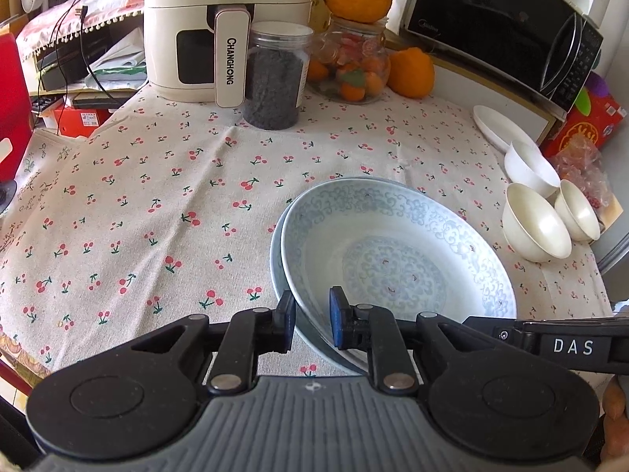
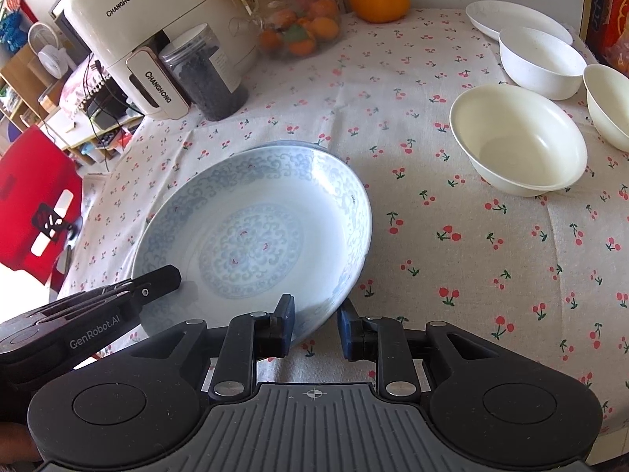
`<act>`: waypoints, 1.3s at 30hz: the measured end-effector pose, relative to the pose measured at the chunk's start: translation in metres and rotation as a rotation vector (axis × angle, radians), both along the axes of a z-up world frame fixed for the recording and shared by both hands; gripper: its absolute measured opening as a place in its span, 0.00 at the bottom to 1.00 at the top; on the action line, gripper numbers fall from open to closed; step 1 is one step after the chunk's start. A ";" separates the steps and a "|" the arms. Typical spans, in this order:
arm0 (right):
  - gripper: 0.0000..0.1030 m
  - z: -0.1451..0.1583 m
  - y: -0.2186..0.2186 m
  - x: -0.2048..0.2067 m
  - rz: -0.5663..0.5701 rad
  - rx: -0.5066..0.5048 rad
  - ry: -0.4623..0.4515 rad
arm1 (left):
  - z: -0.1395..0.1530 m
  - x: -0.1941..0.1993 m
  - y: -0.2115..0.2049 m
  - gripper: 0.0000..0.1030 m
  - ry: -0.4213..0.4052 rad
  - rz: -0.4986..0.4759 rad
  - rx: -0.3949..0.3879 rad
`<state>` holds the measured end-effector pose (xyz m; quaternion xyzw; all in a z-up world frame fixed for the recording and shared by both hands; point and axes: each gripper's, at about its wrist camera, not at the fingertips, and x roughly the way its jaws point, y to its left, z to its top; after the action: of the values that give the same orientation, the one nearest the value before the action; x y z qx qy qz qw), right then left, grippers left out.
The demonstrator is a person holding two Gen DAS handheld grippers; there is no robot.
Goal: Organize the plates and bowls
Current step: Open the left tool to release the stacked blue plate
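The patterned plate (image 1: 397,247) sits stacked on a second one near the worktop's (image 1: 157,204) front edge, slightly offset. The left hand-held gripper (image 1: 312,316) straddles its near rim, pads apart and not visibly pressing. The right hand-held gripper (image 2: 316,324) likewise brackets the rim, with a gap showing. To finish well, both should back straight off the rim without nudging the plate, then go for the cream bowls (image 2: 519,139) near the right edge.

Open cloth (image 1: 157,212) left of plates (image 1: 393,251), room w/ no blocks. Right: bowls (image 2: 519,141) crowd table edge. Back: fryer (image 1: 220,27), jar (image 1: 275,78), fruit jar (image 1: 354,63) wall it off.
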<state>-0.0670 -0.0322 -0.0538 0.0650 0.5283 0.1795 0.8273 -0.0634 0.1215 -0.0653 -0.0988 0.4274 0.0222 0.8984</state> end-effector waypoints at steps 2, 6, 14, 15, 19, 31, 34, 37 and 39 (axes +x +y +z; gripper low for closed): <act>0.23 0.000 0.000 0.000 0.000 0.000 0.000 | 0.000 0.000 -0.003 0.17 -0.004 -0.008 0.024; 0.23 0.000 0.001 0.000 -0.002 -0.001 0.001 | 0.000 -0.002 -0.008 0.20 -0.010 -0.024 0.063; 0.25 0.000 0.001 0.001 -0.002 0.000 0.004 | -0.001 -0.002 -0.012 0.28 -0.014 -0.037 0.067; 0.25 0.000 0.001 0.001 -0.001 -0.004 0.002 | -0.001 -0.002 -0.012 0.31 -0.013 -0.037 0.067; 0.25 0.000 0.004 -0.001 0.009 -0.025 -0.015 | -0.001 -0.002 -0.012 0.33 -0.017 -0.032 0.070; 0.25 0.000 0.002 0.000 0.005 -0.025 -0.026 | -0.005 0.000 -0.010 0.34 0.009 -0.021 0.064; 0.25 0.005 -0.001 0.000 -0.006 -0.026 -0.056 | -0.005 0.001 -0.008 0.36 0.012 -0.016 0.039; 0.25 0.008 -0.004 0.001 -0.016 -0.027 -0.075 | -0.004 0.004 -0.002 0.37 0.010 -0.002 0.017; 0.25 0.008 -0.006 0.002 -0.020 -0.019 -0.074 | -0.003 0.005 -0.001 0.37 0.003 0.009 0.025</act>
<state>-0.0655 -0.0381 -0.0457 0.0557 0.4985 0.1684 0.8486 -0.0587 0.1208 -0.0680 -0.0894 0.4279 0.0314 0.8989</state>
